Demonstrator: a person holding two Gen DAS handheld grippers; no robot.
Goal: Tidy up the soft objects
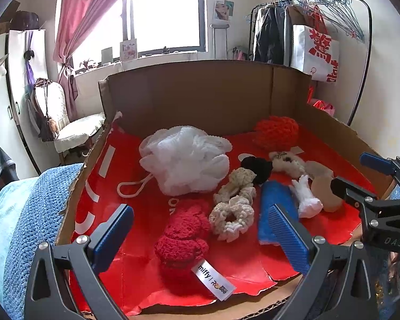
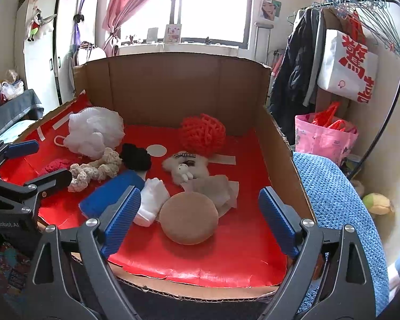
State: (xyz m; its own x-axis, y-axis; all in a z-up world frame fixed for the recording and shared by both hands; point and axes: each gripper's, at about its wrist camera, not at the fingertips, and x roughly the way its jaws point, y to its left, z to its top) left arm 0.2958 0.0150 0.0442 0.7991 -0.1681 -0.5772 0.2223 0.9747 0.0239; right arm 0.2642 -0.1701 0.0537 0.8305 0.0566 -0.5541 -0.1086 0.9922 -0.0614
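The soft things were laid in the box (image 2: 280,144): loofah (image 2: 94,130), red plush (image 1: 182,242), cream scrunchies (image 1: 232,205), blue sponge (image 2: 112,192), tan puff (image 2: 188,217). The left gripper (image 1: 202,240) was held spread, perhaps just above the plush. The right gripper (image 2: 200,221) was spread around the puff.

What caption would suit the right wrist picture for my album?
Open right gripper poised above a tan round cushion in a red-lined cardboard box of soft toys.
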